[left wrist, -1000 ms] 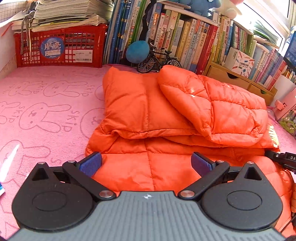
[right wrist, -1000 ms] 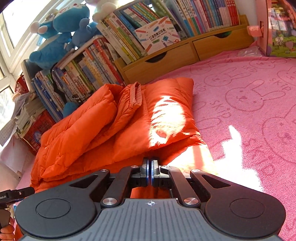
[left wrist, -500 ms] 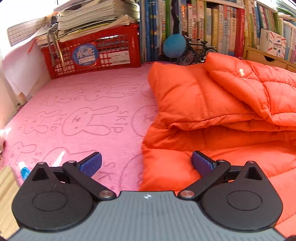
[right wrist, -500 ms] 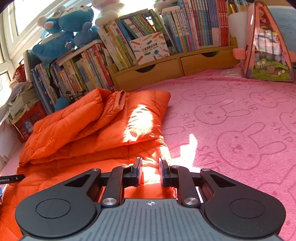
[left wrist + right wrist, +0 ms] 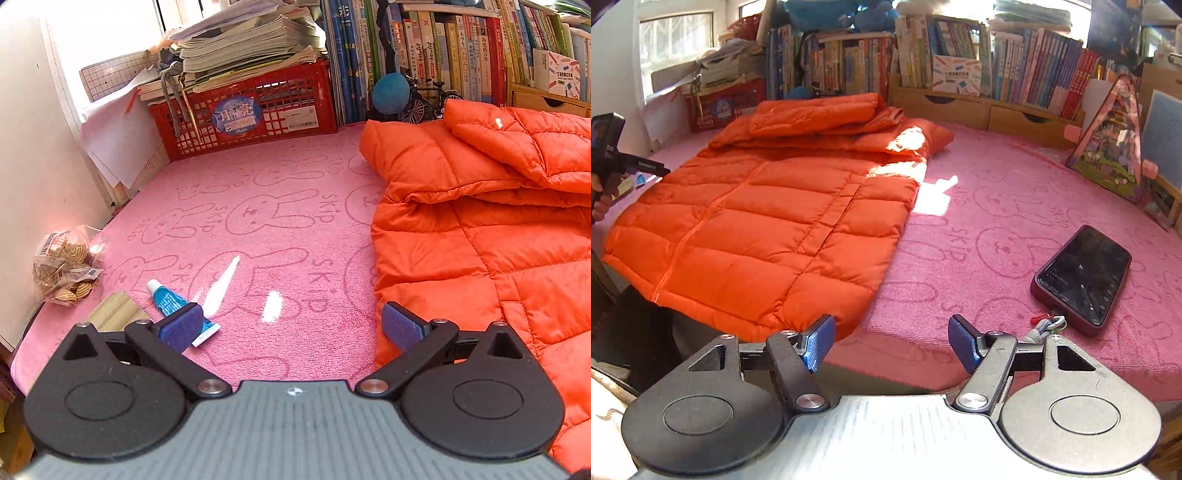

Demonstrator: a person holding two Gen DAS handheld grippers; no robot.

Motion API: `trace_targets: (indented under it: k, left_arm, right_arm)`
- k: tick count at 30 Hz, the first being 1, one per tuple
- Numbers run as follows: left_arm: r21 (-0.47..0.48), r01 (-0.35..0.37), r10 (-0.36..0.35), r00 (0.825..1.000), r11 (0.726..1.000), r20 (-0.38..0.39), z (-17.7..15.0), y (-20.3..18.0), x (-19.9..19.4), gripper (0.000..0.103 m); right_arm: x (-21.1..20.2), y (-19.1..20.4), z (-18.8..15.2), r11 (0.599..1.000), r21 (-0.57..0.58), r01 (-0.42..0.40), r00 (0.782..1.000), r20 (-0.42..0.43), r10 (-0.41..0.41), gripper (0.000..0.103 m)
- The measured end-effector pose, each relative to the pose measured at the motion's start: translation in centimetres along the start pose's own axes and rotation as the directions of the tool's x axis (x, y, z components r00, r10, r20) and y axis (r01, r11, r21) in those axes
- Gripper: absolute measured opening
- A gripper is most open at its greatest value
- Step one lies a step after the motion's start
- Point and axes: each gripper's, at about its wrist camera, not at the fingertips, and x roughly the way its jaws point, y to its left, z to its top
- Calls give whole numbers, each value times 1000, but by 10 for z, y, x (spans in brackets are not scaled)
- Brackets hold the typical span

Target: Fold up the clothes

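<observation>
An orange puffer jacket (image 5: 783, 206) lies on the pink bunny-print cloth (image 5: 997, 206), its sleeves folded over the far end and its near hem hanging slightly over the table's front edge. In the left wrist view the jacket (image 5: 491, 206) fills the right side. My left gripper (image 5: 291, 326) is open and empty, just left of the jacket's edge. My right gripper (image 5: 890, 343) is open and empty, held off the front edge of the table, right of the jacket's near corner. The left gripper also shows in the right wrist view (image 5: 646, 166).
A phone (image 5: 1082, 275) with a cord lies at the right front. A blue tube (image 5: 177, 306), a bamboo mat (image 5: 114, 315) and a snack bag (image 5: 62, 267) lie at the left. A red crate (image 5: 251, 110), books (image 5: 1015, 74) and a pink toy tent (image 5: 1112, 144) line the back.
My right gripper opened, let go of the jacket and pulled back past the table's front edge. My left gripper swung left off the jacket, staying open.
</observation>
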Motion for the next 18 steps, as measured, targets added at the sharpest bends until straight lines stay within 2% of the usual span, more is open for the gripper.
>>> trace_targets:
  k: [3,6,8,9,11,13,15,18]
  left_arm:
    - [-4,-9,9,1000,1000,2,-2,0,-7,103]
    - [-1,-13,13,1000,1000,8,-6,2,-17,103]
    - [0,-19,19,1000,1000,16,-7,3,-23,103]
    - [2,-23,23,999,1000,22,-7,4,-27,103]
    - [7,-31,30,999,1000,36,-9,6,-34,103]
    - [14,-38,37,998,999,51,-10,8,-42,103]
    - [23,-47,45,996,999,72,-11,9,-49,103]
    - [40,-64,60,994,997,96,-12,11,-57,103]
  right_arm:
    - [0,34,-13,985,-171,14,1000,-9,-16,77]
    - [3,71,-20,923,-382,54,998,52,-37,82]
    - [7,88,-20,872,-481,96,992,121,-43,82]
    - [8,92,-17,859,-499,114,988,149,-44,80]
    - [7,93,-6,864,-485,136,981,189,-48,71]
    - [1,84,12,908,-407,95,978,210,-8,44]
    - [-4,74,32,943,-330,48,971,237,33,38]
    - [-4,64,62,966,-257,26,951,306,56,34]
